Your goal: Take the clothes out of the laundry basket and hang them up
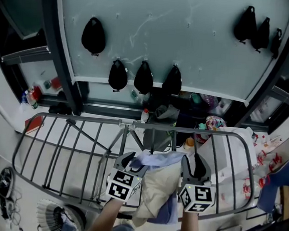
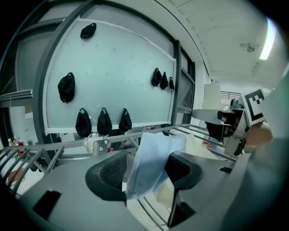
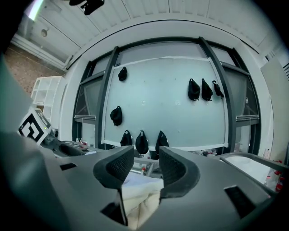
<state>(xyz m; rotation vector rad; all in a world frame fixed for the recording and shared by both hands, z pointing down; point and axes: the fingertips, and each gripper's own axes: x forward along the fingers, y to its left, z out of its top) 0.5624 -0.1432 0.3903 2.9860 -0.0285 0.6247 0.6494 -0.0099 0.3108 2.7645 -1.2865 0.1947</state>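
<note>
A light-blue and cream garment (image 1: 158, 181) lies draped over the near rails of a grey metal drying rack (image 1: 82, 132). My left gripper (image 1: 130, 162) stands at the garment's left edge. In the left gripper view my left gripper (image 2: 151, 158) is open, and a fold of the blue cloth (image 2: 149, 173) hangs loose between the jaws. My right gripper (image 1: 196, 165) is at the garment's right edge. In the right gripper view it (image 3: 146, 155) is open with nothing between the jaws, and the cream cloth (image 3: 140, 198) lies just below them.
Several black bags (image 1: 143, 78) hang from hooks on a pale panel behind the rack. Bottles and clutter (image 1: 204, 124) line the sill below it. White bags with red print (image 1: 243, 169) sit under the rack's right end. A white ribbed round thing (image 1: 55, 216) is at the bottom left.
</note>
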